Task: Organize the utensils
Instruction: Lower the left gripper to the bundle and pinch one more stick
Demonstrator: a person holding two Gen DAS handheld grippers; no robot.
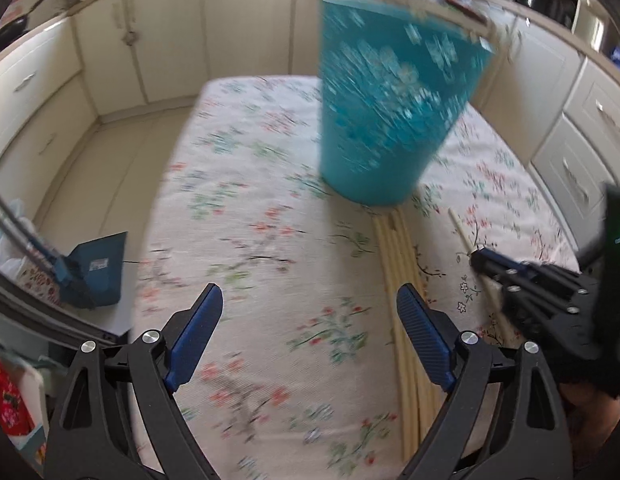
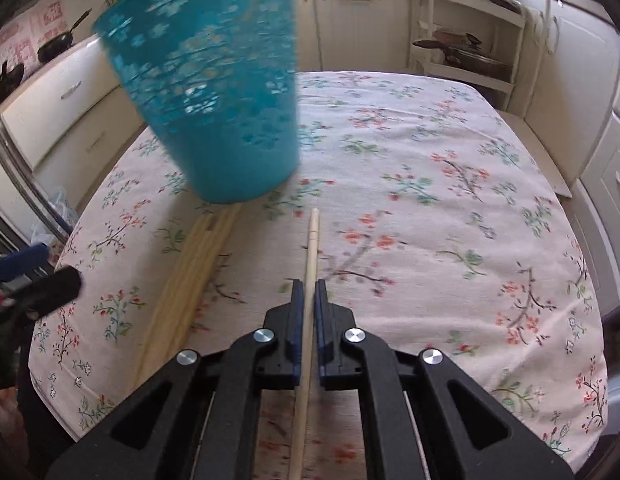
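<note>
Blue-padded and spread wide over the floral tablecloth (image 1: 269, 200), the left gripper (image 1: 310, 336) is kept empty beside the bundled pale wooden chopsticks (image 1: 394, 264), while one wooden chopstick (image 2: 312, 240) is pinched by the right gripper (image 2: 308, 292) and should be lifted steeply, tip-first, into the perforated teal plastic holder (image 2: 213, 92).
</note>
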